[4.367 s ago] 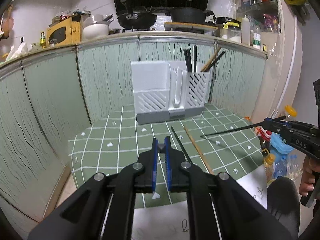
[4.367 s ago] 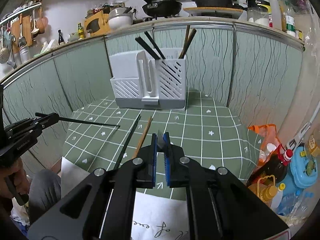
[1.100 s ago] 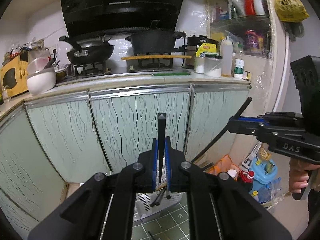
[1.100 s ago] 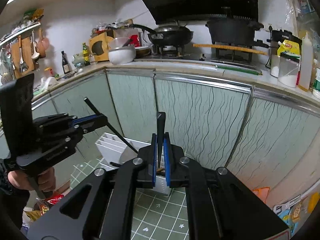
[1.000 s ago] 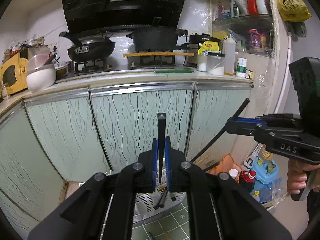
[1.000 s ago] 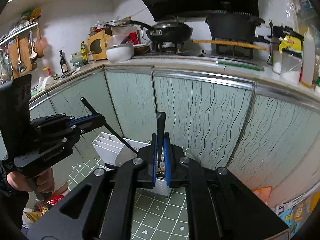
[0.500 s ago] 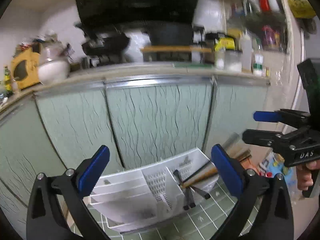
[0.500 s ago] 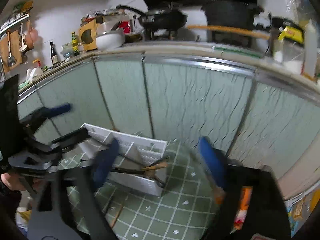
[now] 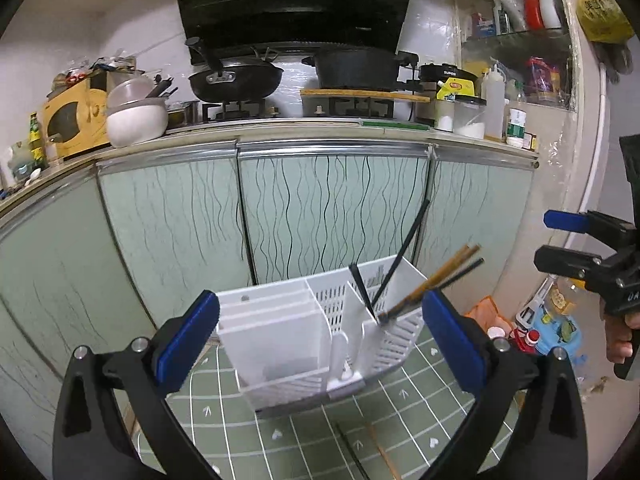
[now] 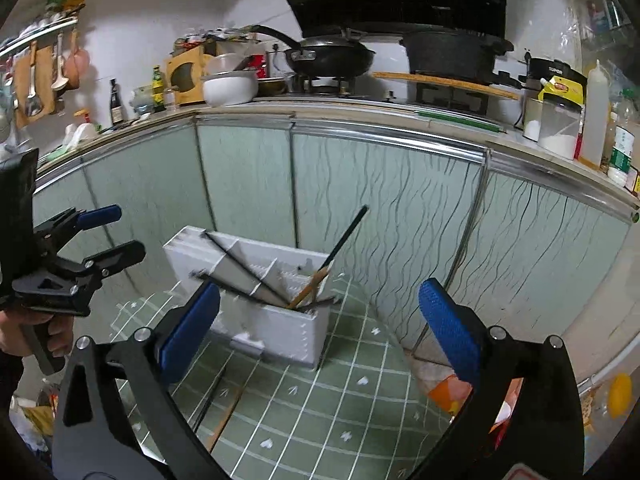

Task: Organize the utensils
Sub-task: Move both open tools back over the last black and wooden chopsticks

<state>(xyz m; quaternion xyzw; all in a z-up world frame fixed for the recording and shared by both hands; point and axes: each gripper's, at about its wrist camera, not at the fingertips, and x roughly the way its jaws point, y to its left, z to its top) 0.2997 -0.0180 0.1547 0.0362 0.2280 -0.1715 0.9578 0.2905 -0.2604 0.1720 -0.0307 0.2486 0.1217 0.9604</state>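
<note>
A white utensil rack [image 9: 304, 332] stands on the green checked table [image 9: 288, 432]; it also shows in the right wrist view [image 10: 280, 320]. Its slotted right compartment holds several black chopsticks [image 9: 400, 256] and wooden chopsticks [image 9: 436, 280], leaning [image 10: 344, 236]. My left gripper [image 9: 320, 332] is wide open and empty above the rack. My right gripper [image 10: 320, 320] is wide open and empty too, and shows at the right edge of the left wrist view [image 9: 560, 240]. A black chopstick [image 10: 212, 396] and a wooden chopstick [image 10: 228, 416] lie on the table in front of the rack.
Green cabinet doors [image 9: 320, 216] stand right behind the table. A counter above carries a wok [image 9: 236, 80], a pot [image 9: 356, 66], a white bowl [image 9: 136, 120] and jars. Bottles and bags [image 9: 552, 332] sit on the floor to the right.
Both grippers were shut on black chopsticks a second ago; both have opened wide, and the chopsticks now stand in the rack's right compartment. Both views have tilted down towards the rack.
</note>
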